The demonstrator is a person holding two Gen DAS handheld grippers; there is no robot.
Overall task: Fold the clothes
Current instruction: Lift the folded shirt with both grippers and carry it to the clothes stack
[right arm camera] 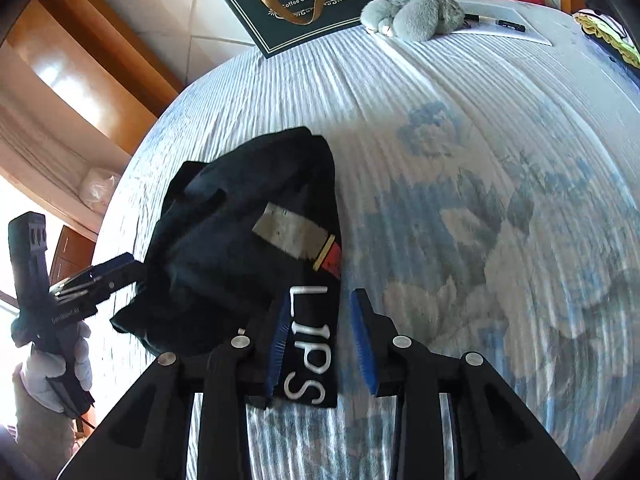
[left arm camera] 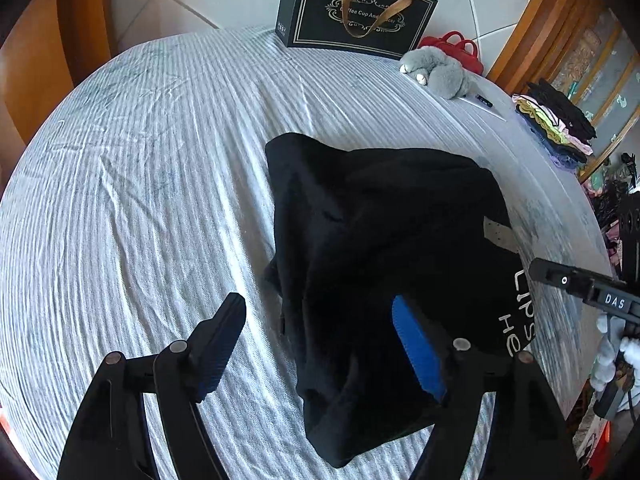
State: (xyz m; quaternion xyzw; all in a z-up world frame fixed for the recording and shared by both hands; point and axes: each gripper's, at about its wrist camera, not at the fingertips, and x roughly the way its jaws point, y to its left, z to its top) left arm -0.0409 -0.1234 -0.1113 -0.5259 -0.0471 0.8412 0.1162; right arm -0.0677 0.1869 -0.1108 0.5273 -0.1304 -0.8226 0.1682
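A black garment [left arm camera: 372, 240] with white lettering lies bunched on the striped bed sheet [left arm camera: 140, 160]. My left gripper [left arm camera: 320, 332] is open, its blue-padded fingers set wide over the garment's near left edge, holding nothing. In the right wrist view the same garment [right arm camera: 240, 240] shows a grey and red print, and its "LIPS" part hangs between the fingers of my right gripper [right arm camera: 324, 340]. The jaws stand apart with a gap on the right side, so the right gripper is open around the cloth. The right gripper also shows at the left view's right edge [left arm camera: 580, 284].
A black gift bag [left arm camera: 356, 8] stands at the bed's far edge, with a grey plush toy [left arm camera: 440, 70] and a red bag [left arm camera: 456, 46] beside it. A stack of folded clothes [left arm camera: 556, 120] sits at the right. Wooden furniture [right arm camera: 80, 60] stands to the left.
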